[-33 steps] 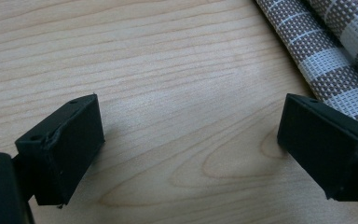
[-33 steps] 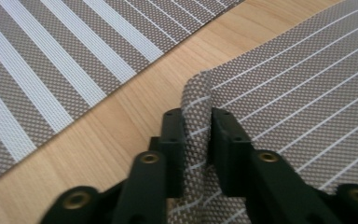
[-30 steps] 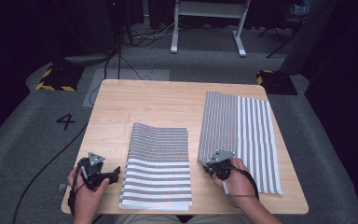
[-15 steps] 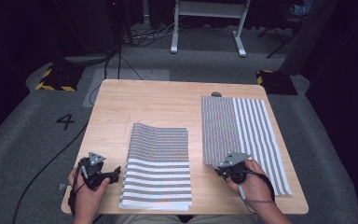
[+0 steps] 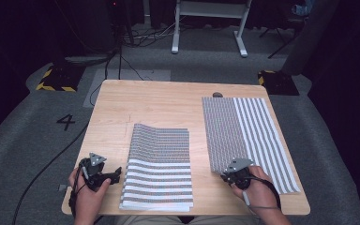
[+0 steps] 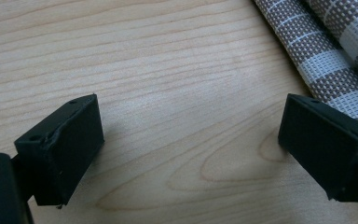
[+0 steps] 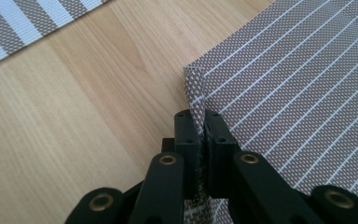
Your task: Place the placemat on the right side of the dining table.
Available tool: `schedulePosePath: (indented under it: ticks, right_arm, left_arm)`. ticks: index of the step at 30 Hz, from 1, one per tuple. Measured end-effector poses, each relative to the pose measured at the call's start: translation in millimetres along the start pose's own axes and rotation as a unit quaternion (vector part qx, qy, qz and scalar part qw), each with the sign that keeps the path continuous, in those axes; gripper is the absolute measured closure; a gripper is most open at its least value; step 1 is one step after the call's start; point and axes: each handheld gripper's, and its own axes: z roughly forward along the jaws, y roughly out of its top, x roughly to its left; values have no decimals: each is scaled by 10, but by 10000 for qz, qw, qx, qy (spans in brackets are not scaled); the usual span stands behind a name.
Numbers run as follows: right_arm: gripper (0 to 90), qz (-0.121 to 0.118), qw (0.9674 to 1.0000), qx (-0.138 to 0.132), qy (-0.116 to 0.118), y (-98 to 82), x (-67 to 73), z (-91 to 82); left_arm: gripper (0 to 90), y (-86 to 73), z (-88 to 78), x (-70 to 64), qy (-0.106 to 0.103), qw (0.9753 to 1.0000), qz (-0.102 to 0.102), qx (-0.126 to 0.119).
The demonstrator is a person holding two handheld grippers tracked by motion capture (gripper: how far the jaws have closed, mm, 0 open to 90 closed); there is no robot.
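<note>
Bright tabletop, dark surroundings, sharp focus

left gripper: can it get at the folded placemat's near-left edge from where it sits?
Probably yes. The left gripper sits open on bare table right beside the folded placemat, whose edge shows next to one of its fingers. Nothing lies between them.

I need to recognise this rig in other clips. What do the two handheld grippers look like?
Both are black. The left gripper and right gripper each carry a grey three-cornered plate on top. The jaws end in flat black rectangular pads, the linkage arms have brass-coloured rivets, and a dark cable trails off the left one.
</note>
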Motion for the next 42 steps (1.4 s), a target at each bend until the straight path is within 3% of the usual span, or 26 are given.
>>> schedulePosePath:
  ticks: [6,13,20,26,34,42]
  right_arm:
    - [860,-50,9999,-3,-147,54,-14,117]
    - [859,-74,9994,70,-343,46,-114,132]
    - [856,7,9995,78,-316,16,-109,103]
    - [853,-196,9989,154,-392,31,-76,128]
    - [854,20,9994,99,-335,11,-103,110]
    - [841,23,9994,94,-319,-12,-123,88]
  left_arm:
    - [69,0,0,-1,7,10000,0,0]
    - [69,0,-1,-1,8,10000,2,-1]
    - [70,0,-1,-1,9,10000,3,0]
    - [70,0,-1,-1,9,10000,3,-1]
    - [70,0,-1,-2,10,10000,3,-2]
    - [70,0,-1,-2,9,10000,4,-1]
